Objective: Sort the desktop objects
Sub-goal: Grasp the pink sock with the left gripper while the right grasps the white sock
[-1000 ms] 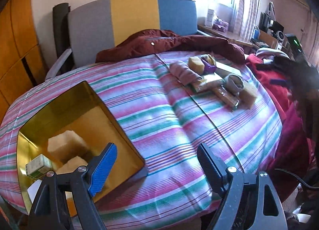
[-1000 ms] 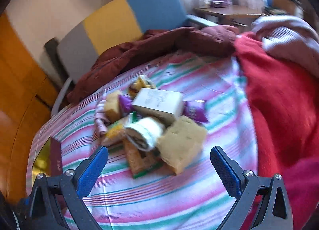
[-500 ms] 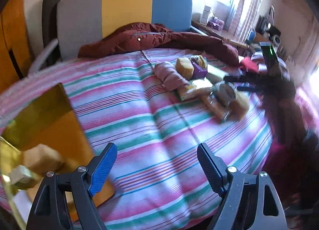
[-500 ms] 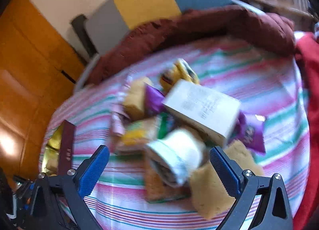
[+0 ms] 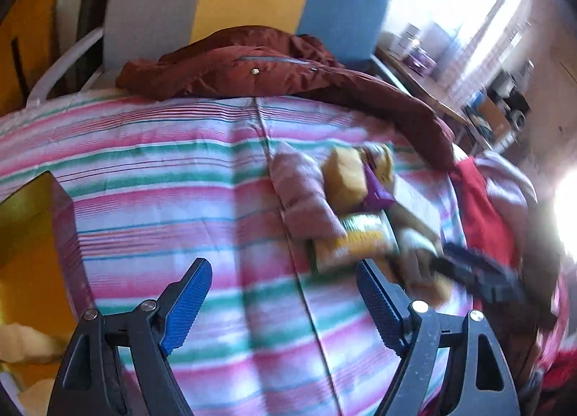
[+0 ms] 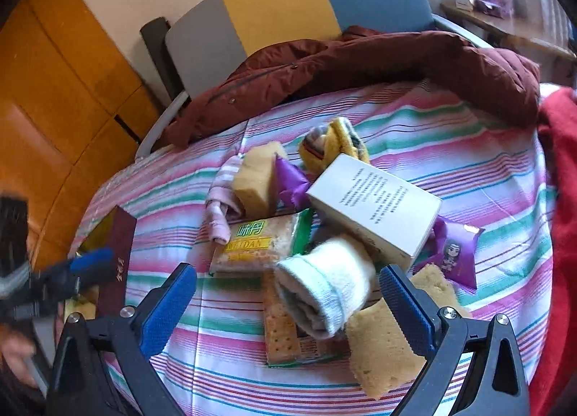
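A pile lies on the striped cloth: a rolled white sock [image 6: 324, 290], a white box [image 6: 375, 207], a cracker packet [image 6: 259, 243], yellow sponges [image 6: 256, 178], a pink sock [image 6: 220, 207] and purple wrappers [image 6: 454, 250]. My right gripper [image 6: 288, 293] is open, its fingers on either side of the white sock, not closed on it. My left gripper [image 5: 285, 286] is open over bare cloth, left of the pile's cracker packet [image 5: 353, 239] and pink sock [image 5: 303, 196]. The gold box [image 5: 32, 235] sits at far left.
A maroon jacket [image 6: 360, 62] lies along the far edge against a grey, yellow and blue chair back [image 6: 281, 1]. Red cloth [image 6: 559, 199] borders the right side. The maroon-sided gold box [image 6: 115, 253] stands left of the pile. A hand [image 6: 14, 351] shows at lower left.
My left gripper swung right toward the pile, so the gold box slid to the view's left edge. My right gripper closed in on the pile; the white sock now sits between its fingers.
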Motion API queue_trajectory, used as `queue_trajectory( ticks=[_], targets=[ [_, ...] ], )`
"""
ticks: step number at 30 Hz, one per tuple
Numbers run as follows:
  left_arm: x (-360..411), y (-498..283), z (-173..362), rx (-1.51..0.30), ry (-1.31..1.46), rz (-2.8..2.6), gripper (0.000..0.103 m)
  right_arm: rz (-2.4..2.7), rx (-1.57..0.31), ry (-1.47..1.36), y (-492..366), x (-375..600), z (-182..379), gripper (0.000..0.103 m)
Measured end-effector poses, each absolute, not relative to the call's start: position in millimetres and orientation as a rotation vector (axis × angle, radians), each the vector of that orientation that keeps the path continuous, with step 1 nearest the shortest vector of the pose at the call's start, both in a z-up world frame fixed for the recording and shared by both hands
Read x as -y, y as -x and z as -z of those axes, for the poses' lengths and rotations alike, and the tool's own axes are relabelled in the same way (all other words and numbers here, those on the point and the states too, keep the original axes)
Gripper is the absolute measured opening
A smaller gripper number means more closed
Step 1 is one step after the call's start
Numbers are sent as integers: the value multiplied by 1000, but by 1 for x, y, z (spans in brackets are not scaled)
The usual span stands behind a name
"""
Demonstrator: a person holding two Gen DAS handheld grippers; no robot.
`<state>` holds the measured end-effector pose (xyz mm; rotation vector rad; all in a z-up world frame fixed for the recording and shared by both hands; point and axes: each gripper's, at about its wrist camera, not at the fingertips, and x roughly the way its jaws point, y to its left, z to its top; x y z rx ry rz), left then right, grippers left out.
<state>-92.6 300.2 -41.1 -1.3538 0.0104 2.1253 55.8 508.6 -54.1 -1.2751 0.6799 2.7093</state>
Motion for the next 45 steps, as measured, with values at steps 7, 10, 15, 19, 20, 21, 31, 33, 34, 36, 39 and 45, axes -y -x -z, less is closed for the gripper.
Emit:
queue_trajectory(
  ticks=[7, 10, 15, 19, 20, 21, 31, 33, 34, 36, 39, 45],
  targets=[
    [-327, 144, 58, 73, 1428, -2106, 83, -2688, -620, 1304, -54, -504, 58, 102],
    [-341, 158, 66, 71, 1455, -2093, 81, -2679, -646, 1282, -56, -509, 57, 102],
    [-364, 172, 81, 1, 1462, -2078, 78, -2660, -669, 1256, -57, -514, 55, 102],
    [-377, 176, 89, -37, 1444, -2073, 77, -2638, -671, 1257, -57, -518, 56, 102],
    [-380, 176, 90, -61, 1436, -2078, 74, -2634, -677, 1258, -57, -519, 56, 102],
    [-384, 176, 93, -92, 1427, -2081, 73, -2632, -682, 1259, -57, -519, 57, 102],
    [-399, 167, 113, -215, 1336, -2080, 64, -2620, -620, 1306, -52, -513, 63, 101],
    [-401, 165, 114, -239, 1332, -2085, 64, -2609, -602, 1315, -51, -512, 64, 98],
    [-401, 165, 114, -247, 1337, -2084, 64, -2602, -593, 1318, -51, -512, 65, 96],
    [-403, 165, 114, -252, 1353, -2086, 65, -2588, -578, 1323, -50, -513, 67, 95],
    [-408, 158, 109, -278, 1322, -2098, 48, -2562, -559, 1336, -49, -515, 70, 88],
    [-408, 139, 101, -307, 1265, -2124, 36, -2538, -508, 1387, -42, -514, 79, 81]
  ],
)
